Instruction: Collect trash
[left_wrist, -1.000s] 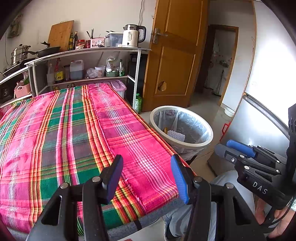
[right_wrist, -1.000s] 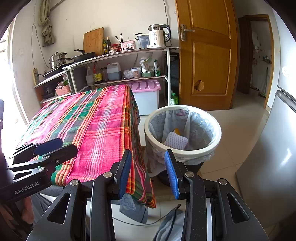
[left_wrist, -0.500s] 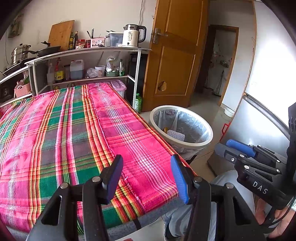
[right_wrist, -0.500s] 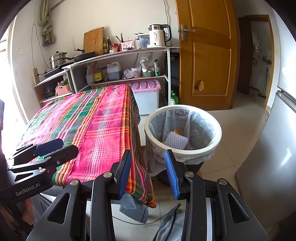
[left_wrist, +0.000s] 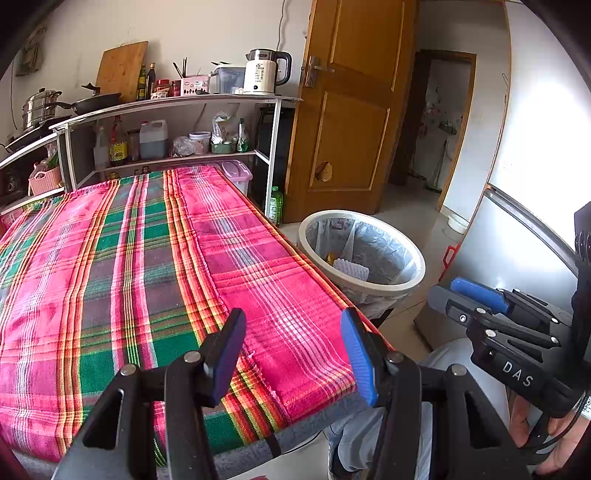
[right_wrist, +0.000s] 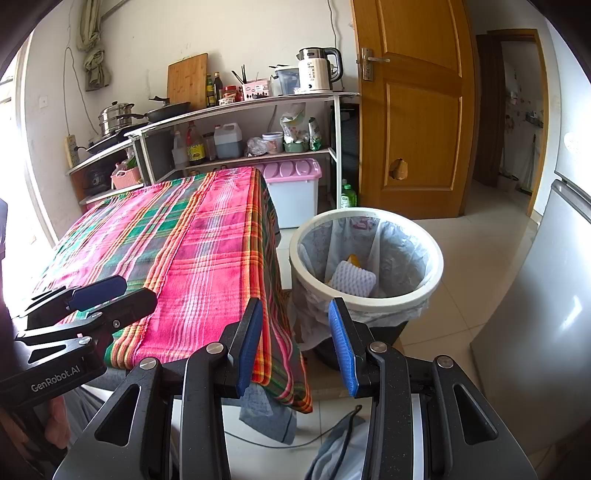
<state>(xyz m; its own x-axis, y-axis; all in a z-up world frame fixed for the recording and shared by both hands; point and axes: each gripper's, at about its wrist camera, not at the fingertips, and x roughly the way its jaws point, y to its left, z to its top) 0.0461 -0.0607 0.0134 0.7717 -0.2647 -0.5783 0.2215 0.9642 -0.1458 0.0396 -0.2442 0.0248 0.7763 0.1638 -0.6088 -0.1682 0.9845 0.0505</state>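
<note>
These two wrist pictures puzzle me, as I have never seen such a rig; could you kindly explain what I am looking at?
No robot here: a person holds a two-finger clamp in each hand, each carrying a forward-looking camera. One picture looks past the left gripper over a table under a plaid cloth; I see nothing lying on the cloth. The other looks past the right gripper toward a lined trash bin on the floor, holding a white foam net and something yellow. Both grippers are open and hold nothing.
</note>
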